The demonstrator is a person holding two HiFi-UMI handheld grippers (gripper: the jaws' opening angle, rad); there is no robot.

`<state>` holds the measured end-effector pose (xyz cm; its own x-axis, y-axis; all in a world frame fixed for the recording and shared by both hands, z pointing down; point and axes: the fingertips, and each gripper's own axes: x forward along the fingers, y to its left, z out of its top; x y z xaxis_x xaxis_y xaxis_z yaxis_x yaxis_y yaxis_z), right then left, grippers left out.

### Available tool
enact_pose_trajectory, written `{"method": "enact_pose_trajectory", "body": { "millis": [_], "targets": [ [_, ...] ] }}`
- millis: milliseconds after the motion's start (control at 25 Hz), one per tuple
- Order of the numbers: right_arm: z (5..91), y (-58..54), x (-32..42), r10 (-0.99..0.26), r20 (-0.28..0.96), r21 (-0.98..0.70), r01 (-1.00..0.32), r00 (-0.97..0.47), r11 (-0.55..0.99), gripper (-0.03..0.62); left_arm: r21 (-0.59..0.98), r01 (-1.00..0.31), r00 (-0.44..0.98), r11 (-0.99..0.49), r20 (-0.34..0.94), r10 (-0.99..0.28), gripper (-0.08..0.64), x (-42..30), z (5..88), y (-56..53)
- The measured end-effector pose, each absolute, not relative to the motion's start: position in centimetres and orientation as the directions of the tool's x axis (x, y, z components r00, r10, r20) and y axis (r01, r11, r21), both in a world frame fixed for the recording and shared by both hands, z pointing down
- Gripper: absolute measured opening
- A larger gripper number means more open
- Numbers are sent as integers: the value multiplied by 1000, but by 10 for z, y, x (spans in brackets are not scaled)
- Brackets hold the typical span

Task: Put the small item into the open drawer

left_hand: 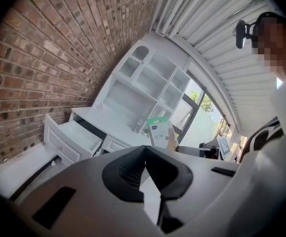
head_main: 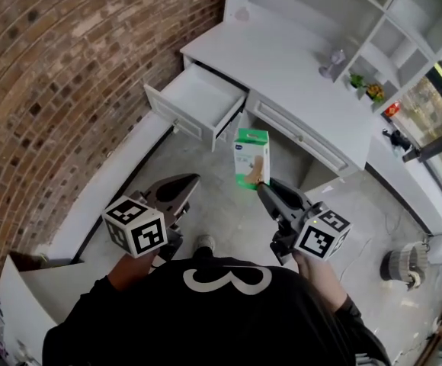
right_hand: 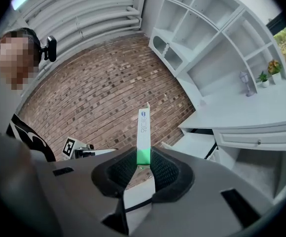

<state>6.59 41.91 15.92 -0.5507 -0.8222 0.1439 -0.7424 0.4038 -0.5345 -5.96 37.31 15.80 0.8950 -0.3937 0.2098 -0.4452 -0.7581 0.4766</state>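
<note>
A small green-and-white box (head_main: 251,158) is held upright in the air by its lower edge, with my right gripper (head_main: 264,187) shut on it. In the right gripper view the box (right_hand: 142,130) shows edge-on, standing up from between the pads. The open white drawer (head_main: 194,97) sticks out of the desk's left end, ahead and to the left of the box, and looks bare inside. My left gripper (head_main: 189,181) hovers low at the left, shut, with nothing between its jaws. In the left gripper view the drawer (left_hand: 76,135) lies left and the box (left_hand: 160,132) straight ahead.
A white desk (head_main: 282,59) with shelving stands against the brick wall (head_main: 68,75). A glass goblet (head_main: 332,62) and small plants (head_main: 366,87) sit on it. A closed drawer (head_main: 297,133) lies right of the open one. A basket (head_main: 404,265) stands on the floor at right.
</note>
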Motion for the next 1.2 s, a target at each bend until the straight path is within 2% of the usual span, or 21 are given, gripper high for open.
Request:
{"method": "enact_pose_trajectory", "body": {
  "millis": [520, 1200],
  "targets": [
    [152, 333, 45, -829, 110, -532, -737, -549, 417, 91, 468, -478, 878, -743, 237, -415, 2, -82, 166, 297],
    [182, 221, 42, -780, 168, -540, -718, -603, 438, 91, 489, -567, 821, -663, 272, -501, 3, -99, 186, 197]
  ]
}}
